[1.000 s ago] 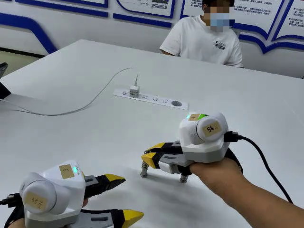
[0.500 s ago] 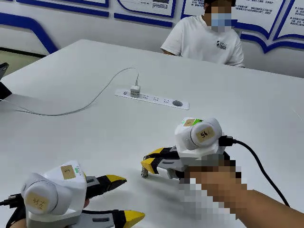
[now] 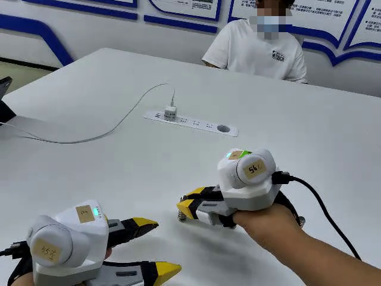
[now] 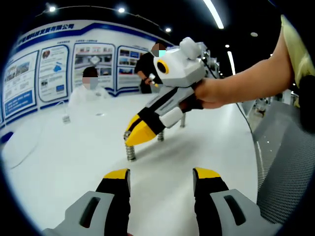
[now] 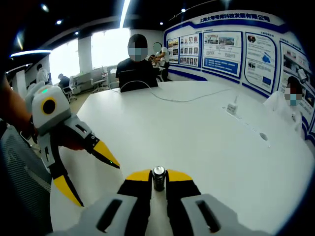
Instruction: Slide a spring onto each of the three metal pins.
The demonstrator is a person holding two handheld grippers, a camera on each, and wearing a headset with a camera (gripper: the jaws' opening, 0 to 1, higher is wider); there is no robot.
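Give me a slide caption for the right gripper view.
Right gripper shut on a metal pin, open left gripper alongside.

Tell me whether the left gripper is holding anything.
No, the left gripper has its yellow-tipped jaws standing wide apart over the white table, with nothing between them.

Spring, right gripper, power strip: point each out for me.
spring [image 4: 130, 150], left gripper view, its coils below the yellow tips.
right gripper [image 3: 188, 199], head view, between its yellow tips.
power strip [image 3: 196, 124], head view, middle of its white top.
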